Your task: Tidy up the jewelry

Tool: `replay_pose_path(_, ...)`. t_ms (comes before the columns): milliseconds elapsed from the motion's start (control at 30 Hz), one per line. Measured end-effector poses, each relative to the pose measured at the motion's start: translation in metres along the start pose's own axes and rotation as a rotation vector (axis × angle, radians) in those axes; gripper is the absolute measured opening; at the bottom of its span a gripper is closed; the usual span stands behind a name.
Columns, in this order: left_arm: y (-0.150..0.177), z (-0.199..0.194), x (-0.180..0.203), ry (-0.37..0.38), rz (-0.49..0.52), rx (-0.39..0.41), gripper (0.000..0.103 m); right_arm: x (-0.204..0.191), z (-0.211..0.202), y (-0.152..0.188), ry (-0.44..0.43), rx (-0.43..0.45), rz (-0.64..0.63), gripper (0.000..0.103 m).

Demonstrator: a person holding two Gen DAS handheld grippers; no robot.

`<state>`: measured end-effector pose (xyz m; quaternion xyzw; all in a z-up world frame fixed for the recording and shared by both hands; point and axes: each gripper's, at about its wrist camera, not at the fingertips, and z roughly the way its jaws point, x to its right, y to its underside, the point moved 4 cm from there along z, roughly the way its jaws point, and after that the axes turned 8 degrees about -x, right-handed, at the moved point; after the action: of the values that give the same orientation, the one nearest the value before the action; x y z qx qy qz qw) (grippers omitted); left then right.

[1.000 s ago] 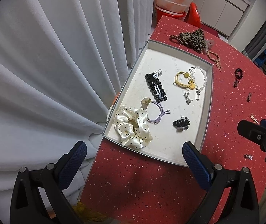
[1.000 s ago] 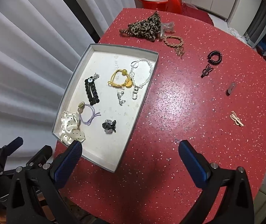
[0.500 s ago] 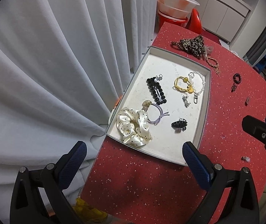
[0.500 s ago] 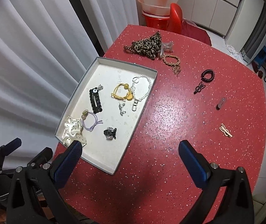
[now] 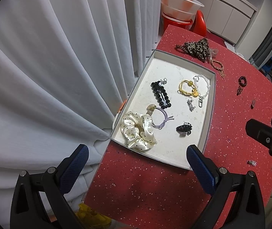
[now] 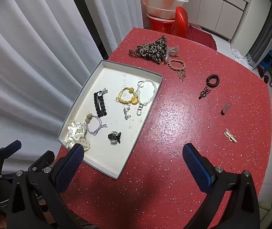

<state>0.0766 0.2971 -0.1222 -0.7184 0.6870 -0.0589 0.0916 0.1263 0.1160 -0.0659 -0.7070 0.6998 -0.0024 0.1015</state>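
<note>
Sorting seems to run from the loose pieces into the tray (image 6: 117, 175) at the left edge of the worktop (image 6: 174, 200), where a scrunchie (image 6: 75, 131), black clip (image 6: 100, 103) and yellow tie (image 6: 126, 95) already lie. Both tools hang above the near end, the left tool (image 5: 136, 160) and right tool (image 6: 134, 158) each spread wide and empty. Unsorted pieces sit well beyond: leopard scrunchie (image 6: 153, 49), braided bracelet (image 6: 176, 64), black coil tie (image 6: 212, 80), pink clip (image 6: 230, 135) furthest right
</note>
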Motion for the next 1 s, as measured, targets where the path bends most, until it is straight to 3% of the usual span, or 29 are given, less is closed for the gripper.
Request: replay_pose_path(1000, 0.0, 0.0011, -0.0022, -0.008, -0.003, 0.001, 0.103, -0.0016, 0.001, 0.0017, -0.002, 0.0, 0.001, 0.103)
